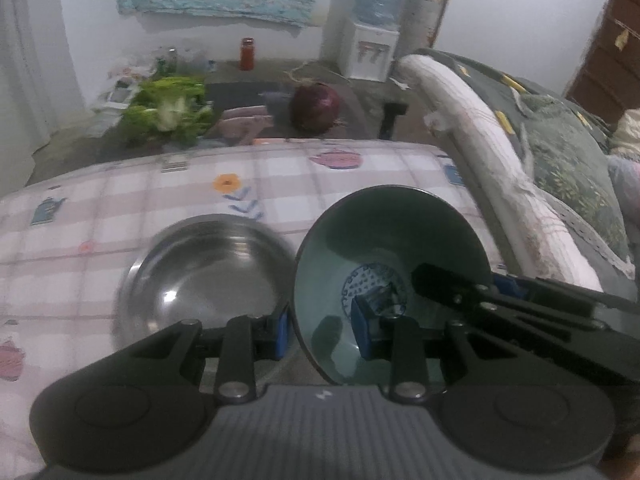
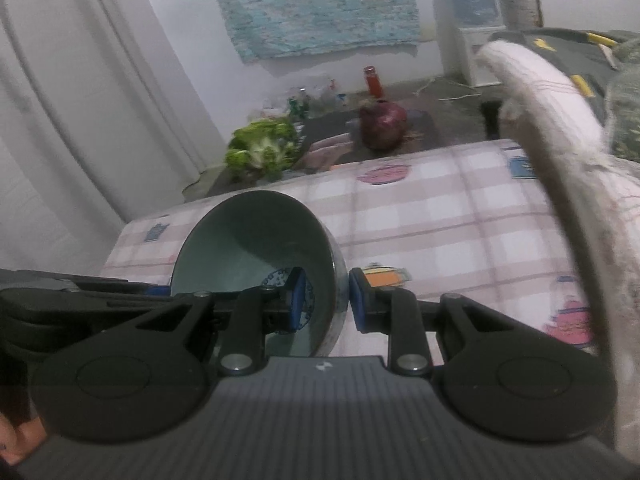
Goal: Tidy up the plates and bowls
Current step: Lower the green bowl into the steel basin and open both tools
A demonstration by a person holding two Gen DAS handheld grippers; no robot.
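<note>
Left wrist view first: your round stainless-steel bowl (image 1: 204, 276) sits upright on the checked pink tablecloth (image 1: 120, 208), empty, nothing nested yet. Just right of it, your left gripper (image 1: 320, 330) pinches the rim of the green glazed ceramic bowl (image 1: 384, 240), and your right gripper (image 2: 322, 300) clamps the opposite rim. That bowl's mouth tips toward you; being round, it has no long axis.

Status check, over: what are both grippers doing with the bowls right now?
Left gripper and right gripper both clamped on green bowl rim, opposite sides. Steel bowl beside it on checked cloth. Nothing in the way.
</note>
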